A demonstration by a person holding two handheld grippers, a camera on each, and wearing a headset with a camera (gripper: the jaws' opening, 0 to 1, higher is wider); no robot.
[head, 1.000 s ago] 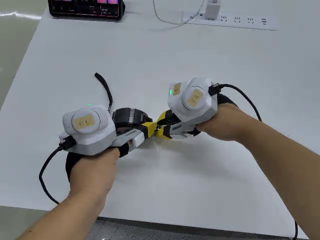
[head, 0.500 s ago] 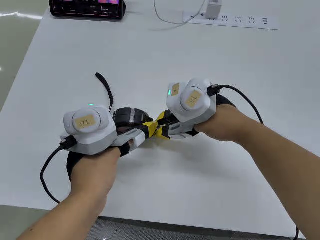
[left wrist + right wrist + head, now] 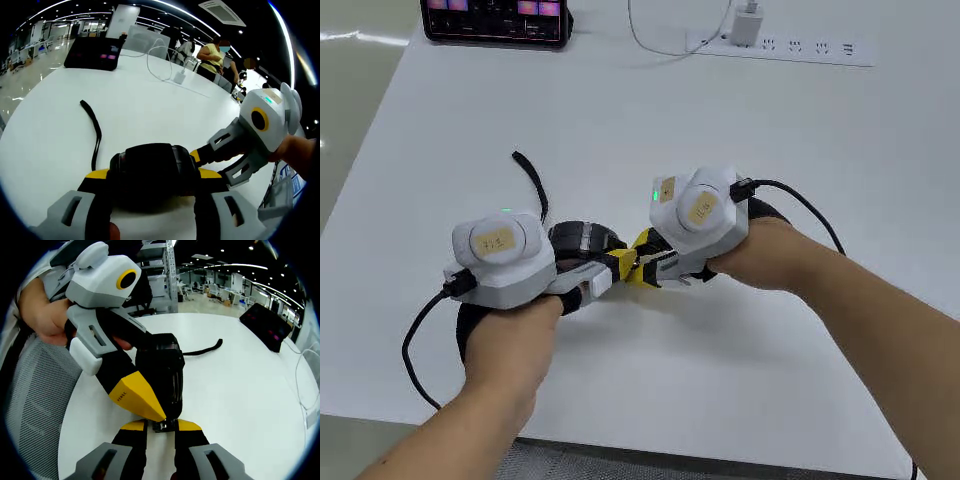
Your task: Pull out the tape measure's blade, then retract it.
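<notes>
A black tape measure (image 3: 582, 240) with a loose black wrist strap (image 3: 532, 180) sits on the white table (image 3: 620, 110). My left gripper (image 3: 610, 266) is shut on its case. In the left gripper view, the case (image 3: 150, 170) is clamped between the yellow-tipped jaws of the left gripper (image 3: 152, 176). My right gripper (image 3: 642, 266) meets it from the right. In the right gripper view, the right gripper (image 3: 163, 426) is pinched on the metal blade hook (image 3: 164, 427) right at the case's (image 3: 161, 371) mouth. Almost no blade shows.
A dark tablet (image 3: 495, 15) lies at the table's far left edge. A white power strip (image 3: 780, 42) with a charger and a white cable (image 3: 655, 40) lies at the far right. The table's near edge (image 3: 620, 440) is just behind my hands. People stand in the background (image 3: 212, 57).
My right gripper has dipped slightly and tilted, staying at the tape measure's mouth. The left gripper and case have barely moved. The view has shifted a little.
</notes>
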